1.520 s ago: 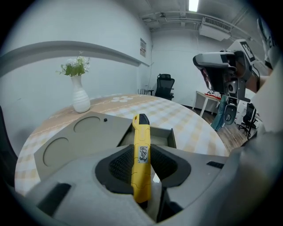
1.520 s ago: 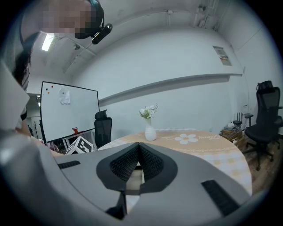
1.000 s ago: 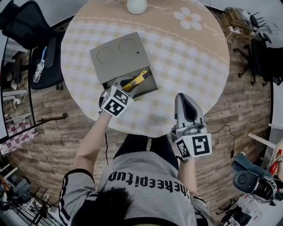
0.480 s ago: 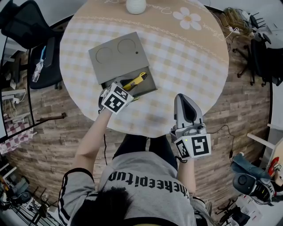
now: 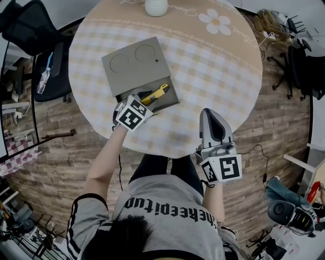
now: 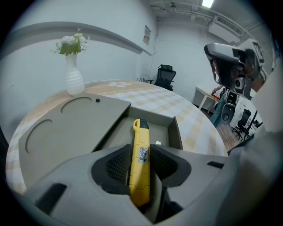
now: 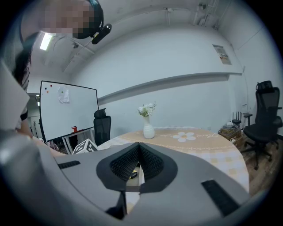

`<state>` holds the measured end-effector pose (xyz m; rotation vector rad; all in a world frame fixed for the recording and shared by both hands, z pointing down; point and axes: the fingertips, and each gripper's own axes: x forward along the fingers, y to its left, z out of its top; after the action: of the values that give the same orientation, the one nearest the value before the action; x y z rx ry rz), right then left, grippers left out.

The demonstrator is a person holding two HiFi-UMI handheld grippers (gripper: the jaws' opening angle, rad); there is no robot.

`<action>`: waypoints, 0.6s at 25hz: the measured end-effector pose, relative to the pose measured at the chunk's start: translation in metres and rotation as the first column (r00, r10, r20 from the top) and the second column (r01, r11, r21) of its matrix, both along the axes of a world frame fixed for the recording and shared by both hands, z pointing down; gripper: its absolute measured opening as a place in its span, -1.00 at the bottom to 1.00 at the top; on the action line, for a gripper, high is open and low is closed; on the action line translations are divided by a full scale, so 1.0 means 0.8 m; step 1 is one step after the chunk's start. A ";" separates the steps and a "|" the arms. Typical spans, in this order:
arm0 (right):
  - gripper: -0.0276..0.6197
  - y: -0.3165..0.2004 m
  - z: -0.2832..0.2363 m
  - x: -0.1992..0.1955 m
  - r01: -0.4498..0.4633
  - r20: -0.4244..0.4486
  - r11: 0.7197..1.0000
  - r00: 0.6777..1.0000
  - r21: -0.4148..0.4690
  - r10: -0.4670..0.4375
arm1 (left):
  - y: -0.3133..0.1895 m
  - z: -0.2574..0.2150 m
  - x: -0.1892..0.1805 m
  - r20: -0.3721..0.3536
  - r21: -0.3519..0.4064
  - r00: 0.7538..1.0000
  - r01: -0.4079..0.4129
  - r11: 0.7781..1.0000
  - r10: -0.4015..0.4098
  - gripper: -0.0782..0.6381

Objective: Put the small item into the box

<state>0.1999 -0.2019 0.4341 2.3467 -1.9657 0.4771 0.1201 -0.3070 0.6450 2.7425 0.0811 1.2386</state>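
Observation:
A yellow utility knife is clamped between the pads of my left gripper. Its black-tipped front end reaches out over the open compartment of the grey box. The box lies at the left of the round table, with its flat lid part bearing two round recesses. My right gripper is shut with nothing in it, and hangs at the table's near edge, right of the box.
A white vase with flowers stands at the table's far side. Office chairs stand left and right of the table on the wooden floor. A small white scrap lies in the compartment.
My left gripper has edged slightly towards the box with the knife still in it. The right gripper has stayed where it was.

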 end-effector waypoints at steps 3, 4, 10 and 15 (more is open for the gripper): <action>-0.90 0.002 -0.001 0.001 0.003 -0.002 1.000 1.000 0.004 -0.003 | -0.001 -0.004 -0.001 -0.026 0.009 1.000 0.016 1.000 -0.016 -0.42; -0.90 0.002 -0.002 0.001 0.006 -0.003 1.000 1.000 0.005 -0.006 | -0.003 -0.007 -0.001 -0.039 0.013 0.999 0.029 1.000 -0.028 -0.42; -0.90 0.004 -0.007 -0.007 0.041 -0.006 0.999 0.999 0.019 -0.041 | -0.011 -0.043 -0.008 -0.116 0.043 0.987 0.114 0.993 -0.109 -0.66; -0.90 0.004 -0.015 -0.013 0.095 -0.010 0.995 0.995 0.038 -0.094 | -0.013 -0.070 -0.013 -0.169 0.075 0.971 0.182 0.981 -0.167 -0.73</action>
<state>0.1893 -0.1986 0.4218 2.2602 -2.0892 0.4277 0.1099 -0.3171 0.5891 2.8491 -0.2011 0.9967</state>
